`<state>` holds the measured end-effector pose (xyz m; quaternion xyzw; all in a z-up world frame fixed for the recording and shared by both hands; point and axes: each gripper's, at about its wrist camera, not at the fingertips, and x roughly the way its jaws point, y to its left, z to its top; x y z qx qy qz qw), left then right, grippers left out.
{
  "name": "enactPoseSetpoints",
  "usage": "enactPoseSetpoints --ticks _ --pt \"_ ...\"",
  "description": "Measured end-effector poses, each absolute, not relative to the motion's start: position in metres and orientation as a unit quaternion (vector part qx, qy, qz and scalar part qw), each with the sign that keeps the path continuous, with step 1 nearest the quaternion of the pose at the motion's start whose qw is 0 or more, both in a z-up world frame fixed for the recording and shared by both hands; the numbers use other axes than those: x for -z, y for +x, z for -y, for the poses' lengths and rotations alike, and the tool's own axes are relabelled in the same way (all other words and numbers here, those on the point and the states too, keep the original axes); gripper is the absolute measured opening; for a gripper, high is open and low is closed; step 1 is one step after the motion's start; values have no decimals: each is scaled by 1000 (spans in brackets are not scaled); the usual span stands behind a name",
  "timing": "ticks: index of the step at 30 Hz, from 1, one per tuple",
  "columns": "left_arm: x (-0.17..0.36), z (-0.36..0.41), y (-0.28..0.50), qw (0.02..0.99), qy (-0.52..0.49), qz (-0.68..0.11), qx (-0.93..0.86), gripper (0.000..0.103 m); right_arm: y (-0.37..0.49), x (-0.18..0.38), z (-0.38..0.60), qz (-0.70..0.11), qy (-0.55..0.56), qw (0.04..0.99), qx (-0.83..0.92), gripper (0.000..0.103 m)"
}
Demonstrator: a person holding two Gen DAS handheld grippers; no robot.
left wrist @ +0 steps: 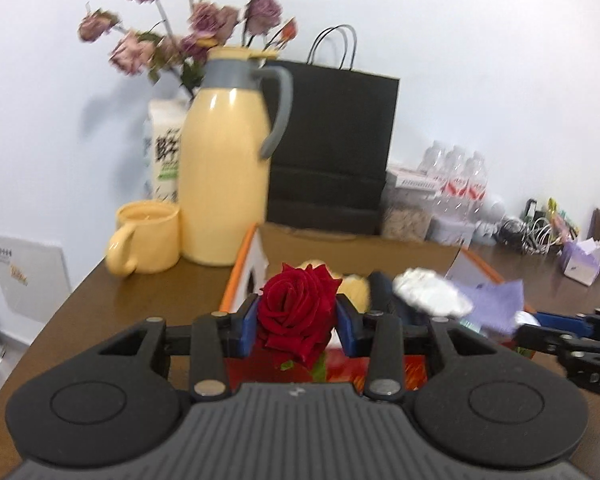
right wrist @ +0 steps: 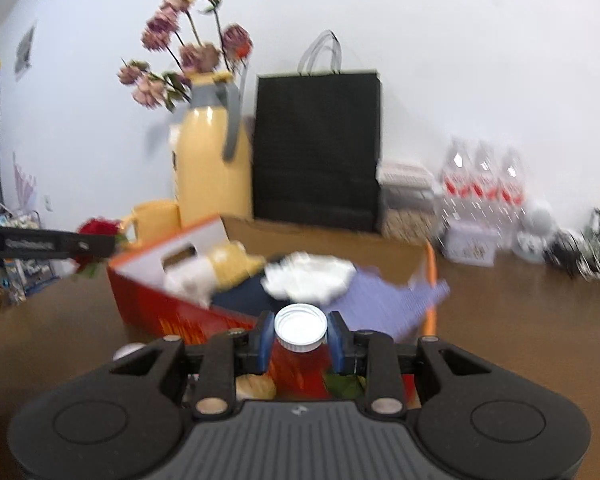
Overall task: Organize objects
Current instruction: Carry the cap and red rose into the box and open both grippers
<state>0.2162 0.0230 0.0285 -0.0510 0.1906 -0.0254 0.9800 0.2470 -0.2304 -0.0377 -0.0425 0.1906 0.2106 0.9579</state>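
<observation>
My left gripper [left wrist: 296, 322] is shut on a red rose [left wrist: 296, 312]; its blue pads press the bloom from both sides, and a green stem hangs below. The rose [right wrist: 98, 229] also shows at the left of the right wrist view, held above the table. My right gripper [right wrist: 300, 338] is shut on a bottle of red liquid with a white cap [right wrist: 301, 326], gripped just under the cap. Both are held over an open orange and red cardboard box [right wrist: 172, 312] holding a white cloth [right wrist: 312, 276], a purple cloth [right wrist: 396, 300] and a yellow item [right wrist: 236, 264].
A yellow thermos jug [left wrist: 224, 168] and yellow mug [left wrist: 148, 240] stand at the back left, with dried pink flowers [left wrist: 188, 32] behind. A black paper bag [left wrist: 332, 140], water bottles [left wrist: 456, 180], cables [left wrist: 528, 232] and a tissue pack [left wrist: 584, 260] line the wall. The brown table [right wrist: 520, 320] extends right.
</observation>
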Motion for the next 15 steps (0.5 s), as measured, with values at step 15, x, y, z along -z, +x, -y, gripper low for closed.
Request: enactPoseSetpoints --ticks 15 --pt "-27 -4 298 977 -80 -198 13 40 333 19 183 -163 -18 969 -184 27"
